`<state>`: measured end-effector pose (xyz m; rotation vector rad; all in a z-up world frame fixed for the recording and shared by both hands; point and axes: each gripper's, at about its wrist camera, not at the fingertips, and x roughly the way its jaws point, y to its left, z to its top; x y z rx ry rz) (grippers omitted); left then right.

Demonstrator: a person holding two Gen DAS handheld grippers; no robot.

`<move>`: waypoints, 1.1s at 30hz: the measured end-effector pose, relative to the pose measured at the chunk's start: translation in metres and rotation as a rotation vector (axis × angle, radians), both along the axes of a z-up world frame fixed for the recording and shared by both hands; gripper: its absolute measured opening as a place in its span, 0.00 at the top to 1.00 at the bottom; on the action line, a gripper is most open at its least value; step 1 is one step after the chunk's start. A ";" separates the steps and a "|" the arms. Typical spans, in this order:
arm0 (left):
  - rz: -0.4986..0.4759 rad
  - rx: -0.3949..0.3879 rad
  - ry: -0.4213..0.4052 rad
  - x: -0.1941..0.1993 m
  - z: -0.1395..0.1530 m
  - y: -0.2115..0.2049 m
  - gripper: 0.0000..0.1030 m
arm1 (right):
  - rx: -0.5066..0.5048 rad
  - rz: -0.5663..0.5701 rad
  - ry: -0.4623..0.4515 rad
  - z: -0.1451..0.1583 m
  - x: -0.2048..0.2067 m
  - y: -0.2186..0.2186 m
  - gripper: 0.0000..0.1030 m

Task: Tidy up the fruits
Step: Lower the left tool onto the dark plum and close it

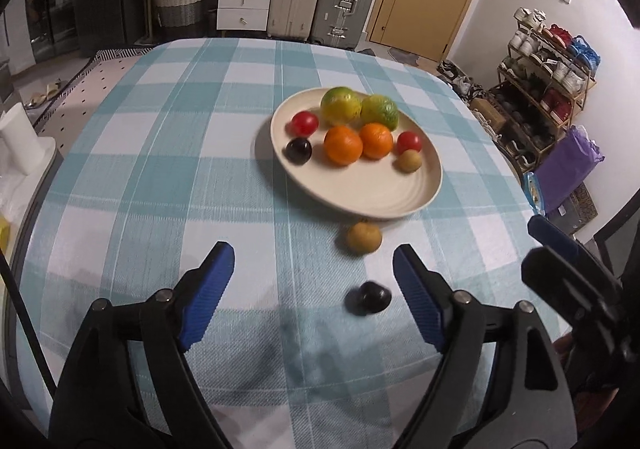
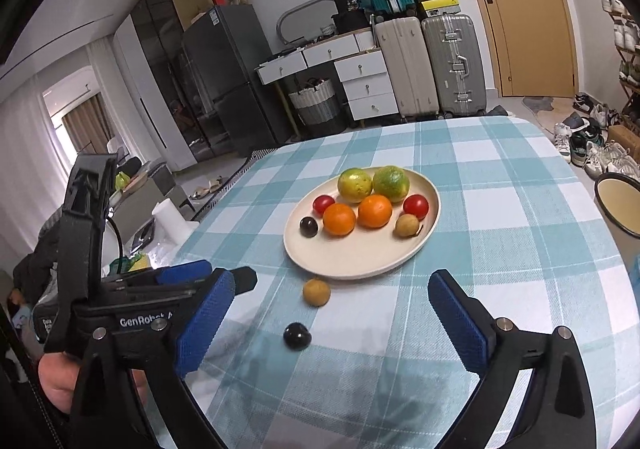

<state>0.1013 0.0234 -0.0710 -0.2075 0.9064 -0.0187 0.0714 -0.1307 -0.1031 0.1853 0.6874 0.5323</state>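
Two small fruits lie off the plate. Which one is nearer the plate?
The tan fruit, just below the plate rim; the dark fruit lies farther away.

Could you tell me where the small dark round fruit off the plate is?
The small dark round fruit lies on the checked tablecloth, nearer the cameras than the tan fruit.

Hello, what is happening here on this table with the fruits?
A person holds two claws over a checked table, sorting fruit onto a cream plate. Eight fruits already lie on it. A brown fruit and a dark fruit remain on the cloth. The left claw and right claw are open, holding nothing.
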 end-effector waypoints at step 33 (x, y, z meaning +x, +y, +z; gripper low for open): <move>-0.108 -0.002 0.109 0.027 -0.059 -0.035 0.20 | -0.018 0.013 0.132 -0.050 0.015 -0.010 0.00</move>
